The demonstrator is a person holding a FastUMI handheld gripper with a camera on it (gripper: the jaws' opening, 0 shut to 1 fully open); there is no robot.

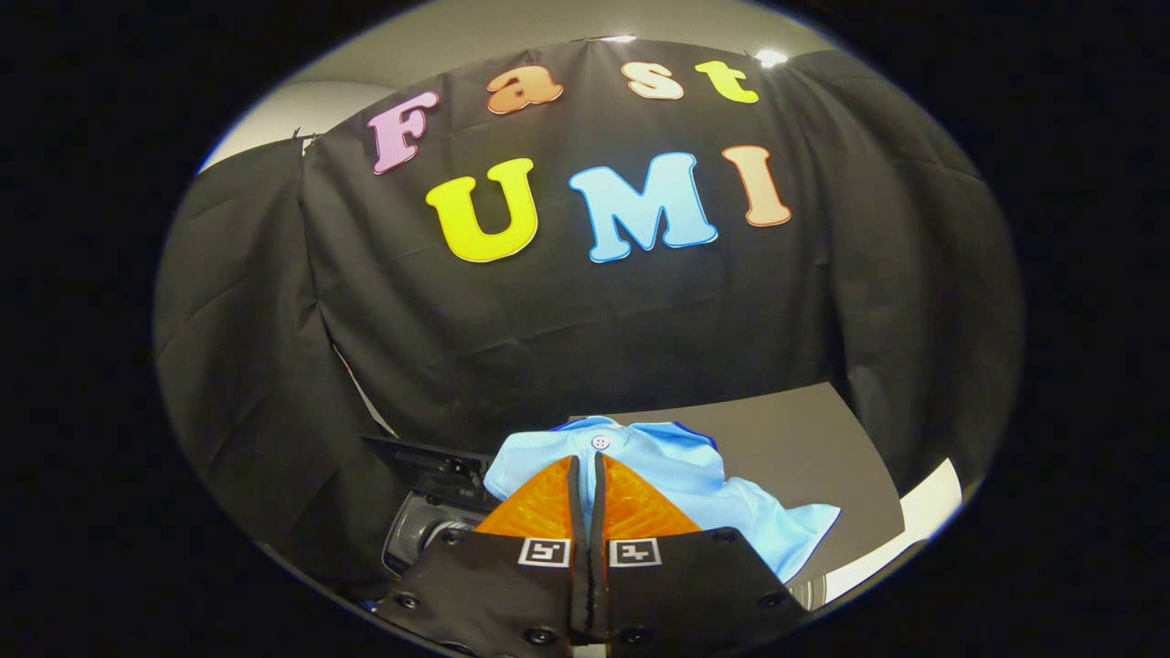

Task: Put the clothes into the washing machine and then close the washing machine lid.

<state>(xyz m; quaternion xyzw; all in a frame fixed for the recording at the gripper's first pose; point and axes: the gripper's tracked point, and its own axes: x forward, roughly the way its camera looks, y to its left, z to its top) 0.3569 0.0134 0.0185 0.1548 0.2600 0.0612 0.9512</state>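
Note:
My gripper (586,461) is shut on a light blue shirt (695,489), with a thin fold of the cloth pinched between the two fingers. The shirt's collar and a small white button (600,442) show just ahead of the fingertips. The rest of the garment hangs off to the right of the fingers, lifted above the surface. Below and to the left of the fingers I see part of the washing machine (430,516), a grey rounded body with a dark raised lid (416,454) behind it.
A dark grey tabletop (804,439) lies beyond and to the right of the shirt, with a white strip (923,512) along its near right edge. The booth's black cloth wall (585,320) stands close behind everything.

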